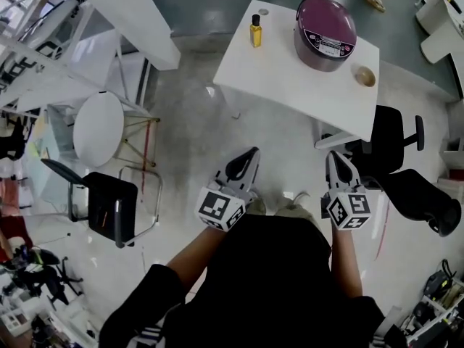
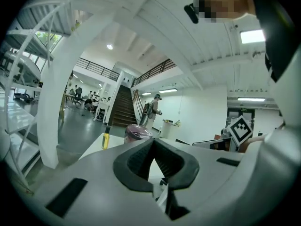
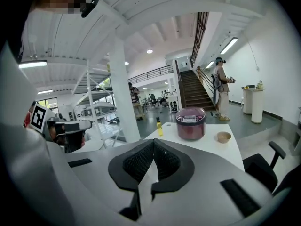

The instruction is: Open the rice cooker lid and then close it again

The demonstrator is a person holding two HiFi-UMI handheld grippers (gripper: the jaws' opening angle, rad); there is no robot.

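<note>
White floor lies between the person and the white table (image 1: pixel 290 85). On it the purple rice cooker (image 1: pixel 325 32) sits with its lid down, well apart from both grippers. The left gripper (image 1: pixel 252 153) and right gripper (image 1: pixel 336 156) have their jaws pressed together on nothing. In the left gripper view the jaws hide the cooker's lower half.

Right gripper (image 3: pixel 153 140) was seen closed, nothing between jaws. Cooker (image 3: pixel 190 124), lid down, was noted on table (image 3: pixel 207 147), between bottle (image 3: pixel 159 127) and bowl (image 3: pixel 224 137), well apart from gripper.
</note>
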